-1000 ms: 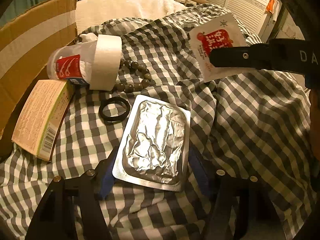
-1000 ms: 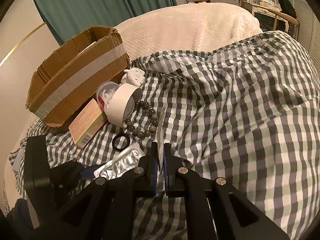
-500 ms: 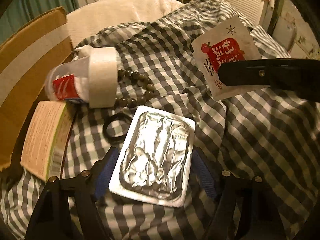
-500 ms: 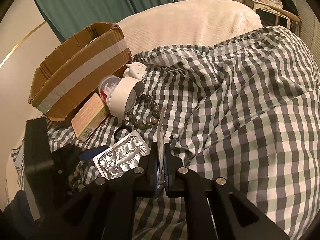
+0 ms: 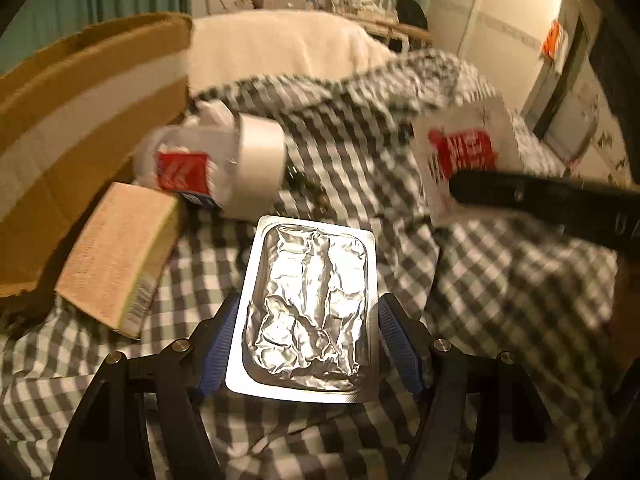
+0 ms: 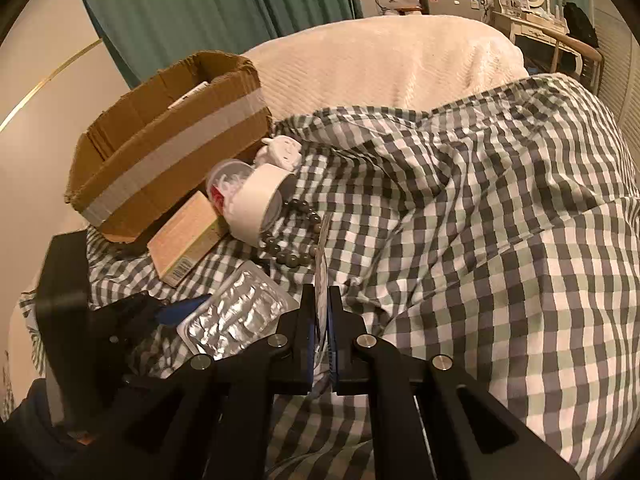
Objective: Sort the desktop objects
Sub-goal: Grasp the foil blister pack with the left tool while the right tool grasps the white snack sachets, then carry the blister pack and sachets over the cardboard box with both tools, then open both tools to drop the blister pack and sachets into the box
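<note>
Left gripper (image 5: 306, 340): jaws closing, with the foil blister pack (image 5: 308, 312) between the blue pads, its long edges against them on both sides and its far end standing out ahead of the fingers. Right gripper (image 6: 320, 320): jaws closed on the thin edge of a white and red sachet (image 5: 466, 152), which the left wrist view shows held clear of the bedding.

Open room: to the right of both grippers the checked blanket (image 6: 500, 240) lies bare in broad folds. To the left the way is crowded up to the wall of the cardboard box (image 6: 160, 148), whose open top and torn rim face up; a grey tape band runs along its side.

Things against the box: a flat tan carton (image 5: 116, 256) leaning at its foot, a clear tub with a red label (image 5: 180, 170) lying on its side, a roll of white tape (image 6: 256, 204) touching the tub, and a small white figure (image 6: 280, 152) behind them. A string of dark beads (image 6: 292, 236) lies just beside the roll, between it and the blister pack.

Surface: a bed, with a cream quilt (image 6: 380, 64) beyond the blanket. Room: green curtains (image 6: 200, 4) behind the box, a cluttered dresser (image 6: 524, 8) at the far right
</note>
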`<state>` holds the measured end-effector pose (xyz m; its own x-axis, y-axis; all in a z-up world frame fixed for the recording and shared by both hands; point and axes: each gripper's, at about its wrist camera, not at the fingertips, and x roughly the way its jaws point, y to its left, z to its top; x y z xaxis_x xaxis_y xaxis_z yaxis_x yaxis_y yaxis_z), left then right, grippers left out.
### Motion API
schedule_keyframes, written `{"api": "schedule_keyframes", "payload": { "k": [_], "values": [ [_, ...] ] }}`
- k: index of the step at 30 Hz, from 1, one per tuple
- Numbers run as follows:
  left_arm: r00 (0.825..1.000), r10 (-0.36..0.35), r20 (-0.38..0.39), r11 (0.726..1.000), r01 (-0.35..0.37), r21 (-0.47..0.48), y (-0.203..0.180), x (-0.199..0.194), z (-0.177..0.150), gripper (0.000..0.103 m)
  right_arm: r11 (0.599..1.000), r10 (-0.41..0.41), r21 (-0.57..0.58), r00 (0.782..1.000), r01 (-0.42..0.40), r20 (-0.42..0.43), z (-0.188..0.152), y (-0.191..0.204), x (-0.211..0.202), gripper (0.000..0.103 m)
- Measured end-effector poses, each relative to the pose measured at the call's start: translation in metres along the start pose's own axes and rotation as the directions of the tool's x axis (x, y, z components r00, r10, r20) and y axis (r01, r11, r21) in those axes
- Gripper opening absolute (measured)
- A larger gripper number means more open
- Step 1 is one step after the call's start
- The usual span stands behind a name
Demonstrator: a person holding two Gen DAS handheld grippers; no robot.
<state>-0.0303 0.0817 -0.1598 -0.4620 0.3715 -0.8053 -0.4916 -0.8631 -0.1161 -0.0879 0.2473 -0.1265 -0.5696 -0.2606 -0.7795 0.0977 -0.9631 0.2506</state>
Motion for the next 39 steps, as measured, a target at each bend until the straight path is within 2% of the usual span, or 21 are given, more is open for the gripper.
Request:
{"api": "schedule_keyframes", "payload": {
  "k": [5, 9, 12, 15, 17, 19, 24, 26, 28, 30, 31, 32, 33, 34, 35, 36, 37, 39],
  "values": [
    [0.995, 0.017, 0.103, 0.998, -0.011, -0.058, 0.019, -0.036, 0.016, 0.07, 0.999, 0.046, -0.008, 0.998, -0.046, 0.033, 0.003, 0.013, -0.018, 0.004],
    [0.977, 0.065, 0.203, 0.995, -0.047, -0.093, 0.035, -0.066, 0.044, 0.07, 0.995, 0.089, -0.044, 0.993, -0.086, 0.077, 0.016, 0.032, -0.037, 0.004],
    [0.95, 0.126, 0.285, 0.987, -0.091, -0.13, 0.051, -0.097, 0.063, 0.07, 0.987, 0.143, -0.086, 0.984, -0.134, 0.109, 0.034, 0.052, -0.051, 0.004],
    [0.911, 0.203, 0.36, 0.974, -0.148, -0.174, 0.075, -0.125, 0.089, 0.07, 0.974, 0.199, -0.138, 0.971, -0.18, 0.134, 0.063, 0.077, -0.059, 0.004],
    [0.882, 0.27, 0.385, 0.956, -0.199, -0.214, 0.094, -0.141, 0.108, 0.07, 0.962, 0.233, -0.175, 0.963, -0.208, 0.138, 0.084, 0.096, -0.056, 0.004],
    [0.857, 0.352, 0.376, 0.925, -0.258, -0.278, 0.118, -0.146, 0.125, 0.07, 0.951, 0.257, -0.212, 0.957, -0.225, 0.135, 0.109, 0.118, -0.045, 0.004],
    [0.844, 0.453, 0.286, 0.862, -0.333, -0.383, 0.173, -0.123, 0.136, 0.07, 0.946, 0.26, -0.221, 0.962, -0.236, 0.084, 0.155, 0.158, 0.012, 0.004],
    [0.853, 0.452, 0.262, 0.855, -0.331, -0.398, 0.188, -0.107, 0.132, 0.07, 0.947, 0.251, -0.223, 0.966, -0.23, 0.068, 0.163, 0.168, 0.032, 0.004],
    [0.866, 0.433, 0.249, 0.861, -0.315, -0.399, 0.199, -0.094, 0.125, 0.07, 0.949, 0.236, -0.231, 0.97, -0.215, 0.063, 0.168, 0.176, 0.05, 0.004],
    [0.87, 0.437, 0.228, 0.859, -0.327, -0.394, 0.204, -0.085, 0.121, 0.072, 0.953, 0.221, -0.227, 0.973, -0.201, 0.065, 0.17, 0.18, 0.063, 0.005],
    [0.865, 0.447, 0.227, 0.86, -0.346, -0.375, 0.203, -0.081, 0.12, 0.075, 0.955, 0.21, -0.226, 0.976, -0.191, 0.064, 0.17, 0.181, 0.067, 0.008],
    [0.862, 0.451, 0.232, 0.864, -0.356, -0.358, 0.198, -0.082, 0.116, 0.078, 0.958, 0.196, -0.227, 0.978, -0.177, 0.066, 0.171, 0.182, 0.07, 0.018],
    [0.86, 0.452, 0.237, 0.867, -0.361, -0.344, 0.195, -0.081, 0.114, 0.086, 0.96, 0.182, -0.23, 0.98, -0.16, 0.076, 0.17, 0.182, 0.072, 0.033],
    [0.857, 0.453, 0.246, 0.871, -0.366, -0.329, 0.189, -0.083, 0.112, 0.093, 0.961, 0.177, -0.23, 0.981, -0.154, 0.084, 0.17, 0.18, 0.072, 0.04],
    [0.851, 0.458, 0.257, 0.872, -0.373, -0.319, 0.182, -0.085, 0.11, 0.096, 0.962, 0.177, -0.227, 0.98, -0.153, 0.087, 0.17, 0.179, 0.071, 0.05],
    [0.845, 0.463, 0.265, 0.871, -0.379, -0.314, 0.178, -0.089, 0.106, 0.1, 0.963, 0.175, -0.222, 0.98, -0.151, 0.093, 0.17, 0.177, 0.068, 0.05],
    [0.835, 0.472, 0.281, 0.869, -0.387, -0.308, 0.172, -0.092, 0.102, 0.101, 0.965, 0.172, -0.216, 0.98, -0.147, 0.1, 0.169, 0.175, 0.064, 0.05],
    [0.826, 0.475, 0.304, 0.87, -0.39, -0.301, 0.163, -0.1, 0.095, 0.102, 0.967, 0.175, -0.206, 0.977, -0.147, 0.123, 0.165, 0.168, 0.048, 0.05]
  ]
}}
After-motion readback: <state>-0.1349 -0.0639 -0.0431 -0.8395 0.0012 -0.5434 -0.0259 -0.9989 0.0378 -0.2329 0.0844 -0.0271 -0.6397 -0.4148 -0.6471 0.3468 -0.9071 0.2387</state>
